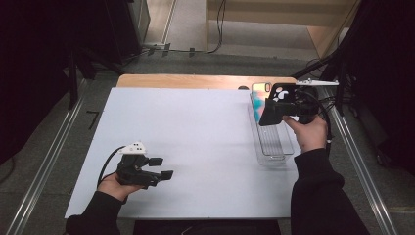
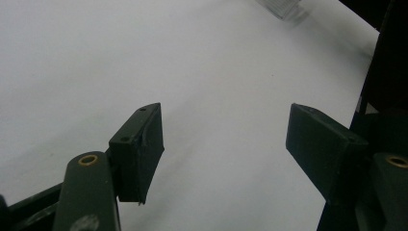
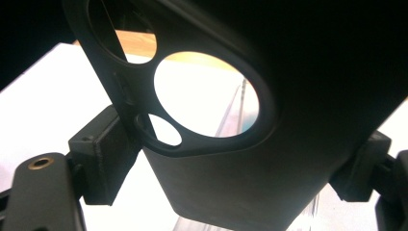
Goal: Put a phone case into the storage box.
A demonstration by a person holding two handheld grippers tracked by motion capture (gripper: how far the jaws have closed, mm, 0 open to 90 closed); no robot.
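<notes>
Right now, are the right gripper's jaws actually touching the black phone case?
Touching. In the right gripper view, the right gripper has a pad pressed against each side edge of the black phone case, with no gap; the high view shows the case lifted above the clear tray.

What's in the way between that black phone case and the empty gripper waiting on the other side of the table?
Nothing visible. The right gripper holds the black phone case above the clear tray at the table's right side. The left gripper waits open near the front left, and only the bare white table top lies between them.
</notes>
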